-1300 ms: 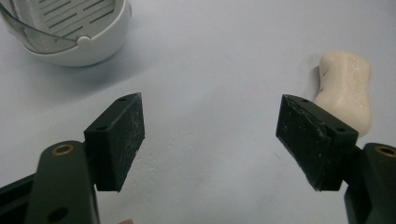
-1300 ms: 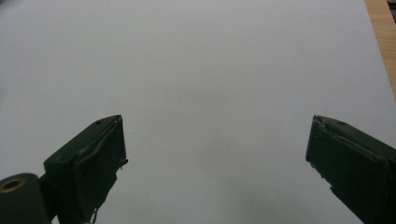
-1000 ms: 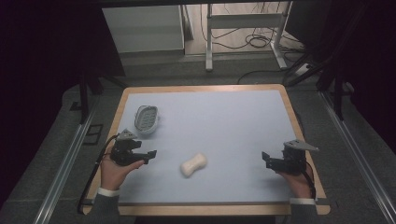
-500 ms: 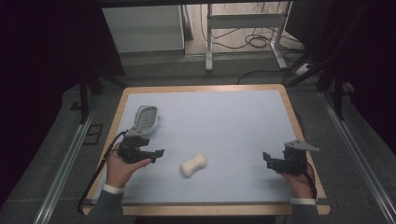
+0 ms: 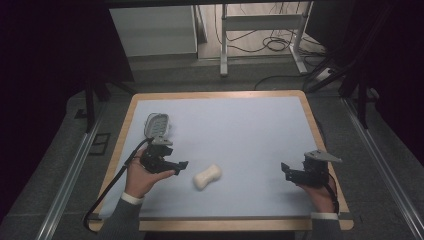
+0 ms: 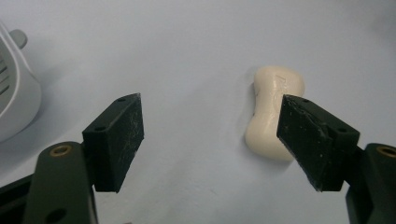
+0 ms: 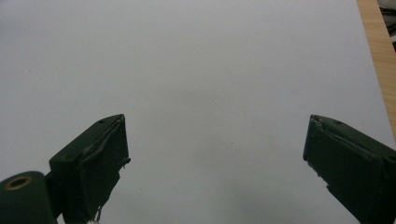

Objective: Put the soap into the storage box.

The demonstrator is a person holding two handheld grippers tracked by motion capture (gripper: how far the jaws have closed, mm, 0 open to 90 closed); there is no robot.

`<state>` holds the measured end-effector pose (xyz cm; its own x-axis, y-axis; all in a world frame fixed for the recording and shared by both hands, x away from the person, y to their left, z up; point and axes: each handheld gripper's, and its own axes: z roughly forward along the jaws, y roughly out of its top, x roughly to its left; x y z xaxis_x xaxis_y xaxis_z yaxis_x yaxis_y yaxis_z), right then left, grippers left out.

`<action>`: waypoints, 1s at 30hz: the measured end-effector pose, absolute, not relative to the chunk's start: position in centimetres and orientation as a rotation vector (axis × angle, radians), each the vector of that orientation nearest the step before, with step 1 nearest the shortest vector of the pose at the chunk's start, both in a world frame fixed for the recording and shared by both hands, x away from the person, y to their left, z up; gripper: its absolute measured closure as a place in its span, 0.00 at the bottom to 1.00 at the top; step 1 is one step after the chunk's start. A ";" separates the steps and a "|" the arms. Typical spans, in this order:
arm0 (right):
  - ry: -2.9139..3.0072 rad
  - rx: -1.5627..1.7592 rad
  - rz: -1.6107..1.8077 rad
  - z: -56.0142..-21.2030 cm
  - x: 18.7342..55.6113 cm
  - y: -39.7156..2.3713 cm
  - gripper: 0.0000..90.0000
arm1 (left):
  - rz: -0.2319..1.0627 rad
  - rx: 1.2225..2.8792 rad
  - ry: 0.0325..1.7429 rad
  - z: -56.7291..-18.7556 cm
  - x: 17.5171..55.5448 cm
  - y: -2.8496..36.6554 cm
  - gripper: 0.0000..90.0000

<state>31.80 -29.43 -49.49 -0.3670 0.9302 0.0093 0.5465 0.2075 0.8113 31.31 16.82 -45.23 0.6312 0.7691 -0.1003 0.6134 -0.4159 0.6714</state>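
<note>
Cream soap bar (image 5: 207,177), waisted like a bone, lies flat on the pale blue mat (image 5: 240,130), just ahead of the left gripper (image 5: 179,165) and a bit off to that gripper's right. Left gripper view: soap bar (image 6: 271,112) sits ahead of the right-hand jaw, which partly covers its near end; jaws spread wide, nothing between them, no contact with the soap. Left gripper (image 6: 210,135) is low over the mat, pointed toward the bar. White slotted soap dish (image 5: 157,125) sits behind the left gripper, close to it, apart from the bar; in the left gripper view the dish (image 6: 14,98) is cut off at the left edge of the frame, beside the left-hand jaw. Right gripper (image 5: 286,170) is well apart from the soap, near the table's wooden edge (image 5: 320,135), aimed inward across the mat. Right gripper (image 7: 215,154) jaws are also wide apart, with bare mat (image 7: 210,74) between and ahead of them and a strip of wooden edge (image 7: 376,42) beyond its right-hand jaw. Each gripper is held by a hand coming in from the near side; grey sleeve cuffs visible on both.
</note>
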 end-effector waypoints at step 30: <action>2.031 1.350 0.989 -49.8 31.9 -28.9 0.07 | 0.273 2.278 1.013 -44.5 32.3 12.8 0.26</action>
<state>31.90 -28.89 -49.79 -0.3798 0.9249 -0.0156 0.5580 0.2425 0.7936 32.26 12.78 -44.47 0.6838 0.7271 -0.0609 0.5984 -0.5111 0.6170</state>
